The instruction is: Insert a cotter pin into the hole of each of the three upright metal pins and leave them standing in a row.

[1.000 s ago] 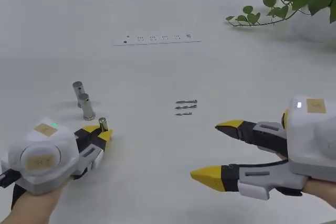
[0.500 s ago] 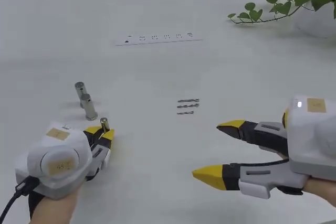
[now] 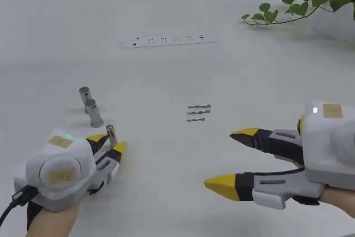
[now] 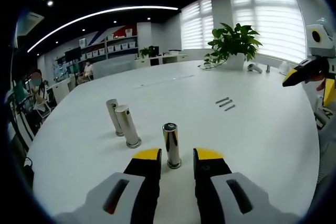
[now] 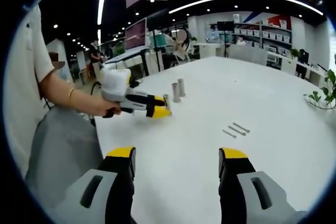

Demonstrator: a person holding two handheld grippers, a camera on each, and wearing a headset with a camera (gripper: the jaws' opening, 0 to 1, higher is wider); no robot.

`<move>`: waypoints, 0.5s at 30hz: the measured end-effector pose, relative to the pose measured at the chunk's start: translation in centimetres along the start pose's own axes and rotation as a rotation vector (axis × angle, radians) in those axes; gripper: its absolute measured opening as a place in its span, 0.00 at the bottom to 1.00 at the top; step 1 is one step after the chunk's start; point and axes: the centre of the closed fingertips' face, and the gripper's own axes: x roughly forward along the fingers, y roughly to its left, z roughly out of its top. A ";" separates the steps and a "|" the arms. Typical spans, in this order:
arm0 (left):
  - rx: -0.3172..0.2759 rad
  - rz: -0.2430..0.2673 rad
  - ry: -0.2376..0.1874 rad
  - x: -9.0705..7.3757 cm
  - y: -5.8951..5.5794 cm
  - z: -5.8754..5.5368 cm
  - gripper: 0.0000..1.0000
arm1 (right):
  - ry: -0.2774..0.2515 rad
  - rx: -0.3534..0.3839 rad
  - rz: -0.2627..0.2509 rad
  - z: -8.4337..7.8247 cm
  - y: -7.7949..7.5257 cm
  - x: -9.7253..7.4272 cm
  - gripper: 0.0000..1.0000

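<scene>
White table (image 3: 249,70), open-plan office. Three upright metal pins (image 3: 93,112), three cotter pins (image 3: 197,112). Left gripper (image 3: 109,141) slightly parted around nearest pin (image 4: 170,144); right gripper (image 3: 222,158) spread wide.

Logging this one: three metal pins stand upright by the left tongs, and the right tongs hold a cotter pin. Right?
Not quite: the right tongs are open and empty; the head view shows all three cotter pins lying on the table. The three metal pins do stand upright by the left tongs.
</scene>
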 end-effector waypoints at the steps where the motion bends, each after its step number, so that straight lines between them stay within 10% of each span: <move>1: 0.000 -0.006 0.001 -0.1 -0.1 0.0 0.25 | 0.000 0.000 -0.002 0.1 -0.1 0.0 0.66; 15: -0.008 -0.049 -0.023 -2.3 0.2 1.0 0.44 | 0.054 0.030 -0.044 0.8 -3.6 0.2 0.53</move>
